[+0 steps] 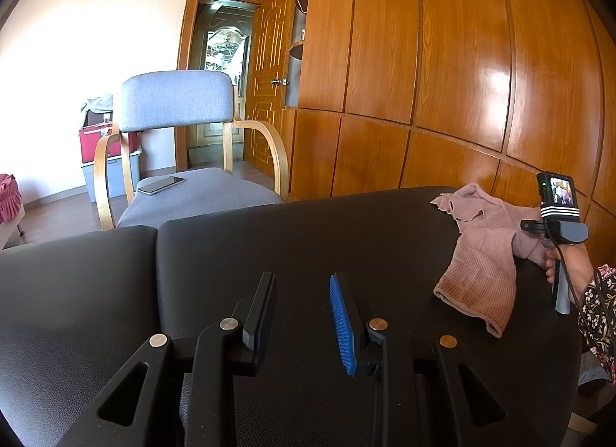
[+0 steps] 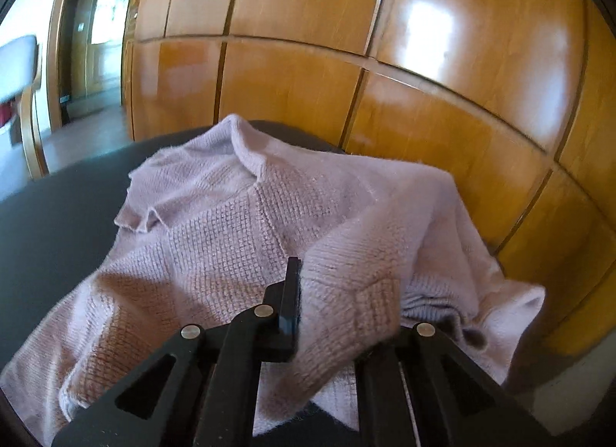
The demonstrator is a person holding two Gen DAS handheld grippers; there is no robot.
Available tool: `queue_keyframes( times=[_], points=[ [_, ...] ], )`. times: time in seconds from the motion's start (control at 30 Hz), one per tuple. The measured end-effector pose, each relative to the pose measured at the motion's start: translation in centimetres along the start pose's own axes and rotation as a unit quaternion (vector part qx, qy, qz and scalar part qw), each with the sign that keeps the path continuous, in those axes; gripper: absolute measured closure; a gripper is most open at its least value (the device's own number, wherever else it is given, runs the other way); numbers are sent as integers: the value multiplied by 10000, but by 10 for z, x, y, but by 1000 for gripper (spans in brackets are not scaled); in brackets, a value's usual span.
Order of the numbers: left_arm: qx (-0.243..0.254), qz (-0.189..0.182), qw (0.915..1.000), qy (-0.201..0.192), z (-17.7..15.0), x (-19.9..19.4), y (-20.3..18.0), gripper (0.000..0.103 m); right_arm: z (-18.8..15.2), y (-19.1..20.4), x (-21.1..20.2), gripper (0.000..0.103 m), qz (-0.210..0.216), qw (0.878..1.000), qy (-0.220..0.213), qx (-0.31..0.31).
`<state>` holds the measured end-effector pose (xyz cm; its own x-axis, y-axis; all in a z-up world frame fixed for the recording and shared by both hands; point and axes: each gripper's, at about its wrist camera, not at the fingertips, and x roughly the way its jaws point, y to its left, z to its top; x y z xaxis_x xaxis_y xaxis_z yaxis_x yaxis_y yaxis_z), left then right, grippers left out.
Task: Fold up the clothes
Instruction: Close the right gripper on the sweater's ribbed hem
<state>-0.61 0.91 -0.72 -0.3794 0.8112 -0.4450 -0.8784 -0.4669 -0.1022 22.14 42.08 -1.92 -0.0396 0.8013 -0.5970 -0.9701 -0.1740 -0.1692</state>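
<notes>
Item: pink sweater (image 2: 238, 223), crumpled at 2 o'clock on black table (image 1: 346, 239) | right gripper (image 2: 304, 293) jaws clamped on a knit fold | left gripper (image 1: 304, 316) jaws half-open, empty | folding barely begun, all folds outstanding.

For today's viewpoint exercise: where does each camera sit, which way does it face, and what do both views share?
Left wrist: on the left claw, open over the black padded leather surface, facing a grey upholstered wooden-armed chair; the person's right hand shows.
Right wrist: on the right claw, shut on the pink knitted sweater, facing glossy wooden wardrobe panels.
Shared: sweater, black surface, panels, chair.
</notes>
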Motion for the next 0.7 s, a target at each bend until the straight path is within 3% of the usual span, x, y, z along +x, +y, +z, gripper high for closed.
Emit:
queue_keyframes(
  times=[0.27,0.7],
  points=[
    [-15,14,10000,3,0,0,0,75,8,-1,-8,96,322,9993,-94,173],
    [-111,34,9999,8,0,-3,1,75,-9,62,-60,96,1096,9914,-564,-438]
  ],
)
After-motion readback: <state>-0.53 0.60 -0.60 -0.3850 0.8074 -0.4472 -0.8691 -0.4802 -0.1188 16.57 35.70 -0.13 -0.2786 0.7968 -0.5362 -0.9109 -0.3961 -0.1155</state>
